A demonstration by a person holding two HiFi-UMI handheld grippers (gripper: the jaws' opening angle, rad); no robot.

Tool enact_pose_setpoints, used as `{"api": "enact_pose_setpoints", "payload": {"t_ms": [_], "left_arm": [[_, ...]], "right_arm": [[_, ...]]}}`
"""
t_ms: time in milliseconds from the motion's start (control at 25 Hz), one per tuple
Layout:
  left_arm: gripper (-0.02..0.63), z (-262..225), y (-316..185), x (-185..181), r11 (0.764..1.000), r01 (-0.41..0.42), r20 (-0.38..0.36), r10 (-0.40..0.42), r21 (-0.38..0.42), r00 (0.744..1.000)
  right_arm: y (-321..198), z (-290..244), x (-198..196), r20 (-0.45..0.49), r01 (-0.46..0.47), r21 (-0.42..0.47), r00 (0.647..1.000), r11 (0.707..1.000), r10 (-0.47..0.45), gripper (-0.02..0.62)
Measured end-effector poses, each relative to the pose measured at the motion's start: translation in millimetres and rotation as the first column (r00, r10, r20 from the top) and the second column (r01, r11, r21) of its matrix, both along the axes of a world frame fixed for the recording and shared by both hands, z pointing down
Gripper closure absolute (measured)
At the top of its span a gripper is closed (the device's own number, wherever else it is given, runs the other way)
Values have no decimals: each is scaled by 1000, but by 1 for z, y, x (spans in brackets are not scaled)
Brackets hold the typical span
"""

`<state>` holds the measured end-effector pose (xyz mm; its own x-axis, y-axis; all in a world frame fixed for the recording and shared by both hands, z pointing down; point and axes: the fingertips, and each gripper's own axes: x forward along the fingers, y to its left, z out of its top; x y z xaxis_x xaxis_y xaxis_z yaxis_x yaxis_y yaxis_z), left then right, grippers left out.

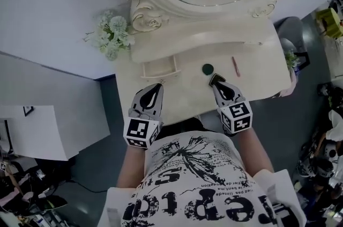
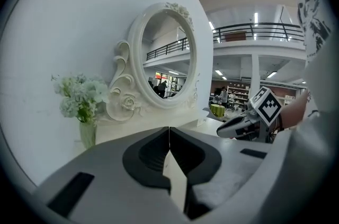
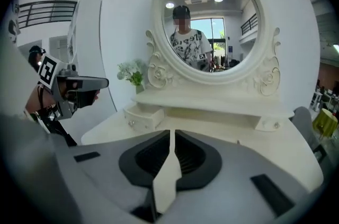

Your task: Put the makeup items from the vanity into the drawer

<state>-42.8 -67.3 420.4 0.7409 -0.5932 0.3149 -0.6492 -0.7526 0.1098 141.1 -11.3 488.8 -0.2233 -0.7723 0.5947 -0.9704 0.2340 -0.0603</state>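
The left gripper (image 1: 156,86) had its jaws pressed together with nothing between them; it hung over the front of the cream vanity top (image 1: 182,100), just in front of the small drawer (image 1: 159,67), which stood pulled out at the left; the right gripper (image 1: 214,79) was likewise closed and empty, its tips just beside a round dark green compact (image 1: 207,68) on the vanity top, though whether they touched it could not be told; a slim pink stick (image 1: 235,66) lay on the top to the right of the compact, apart from both grippers; both items were outside the drawer; a vase of white flowers (image 1: 111,33) stood at the back left beside the oval mirror (image 1: 177,6); each gripper's cube showed black-and-white square markers; the person's white shirt (image 1: 203,188) bore large black lettering, seen upside down and not legible with confidence.
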Motion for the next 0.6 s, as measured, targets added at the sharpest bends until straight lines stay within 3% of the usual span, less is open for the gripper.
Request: {"api": "enact_pose_setpoints", "payload": {"t_ms": [80,160,360,600], "left_arm": [[584,10,0,14,1000,-17,13,17,-22,1000],[584,20,1,27,999,-34,28,35,-43,999],[584,40,6,48,993,-51,58,57,-102,997],[584,62,2,58,989,-40,86,53,-140,995]], "right_arm": [[7,21,16,-13,-8,-60,1000,998,7,558],[13,40,28,-28,2,-114,1000,993,-5,451],[26,78,45,-58,28,-208,997,978,-41,337],[9,112,53,-135,101,-287,980,953,-145,275]]}}
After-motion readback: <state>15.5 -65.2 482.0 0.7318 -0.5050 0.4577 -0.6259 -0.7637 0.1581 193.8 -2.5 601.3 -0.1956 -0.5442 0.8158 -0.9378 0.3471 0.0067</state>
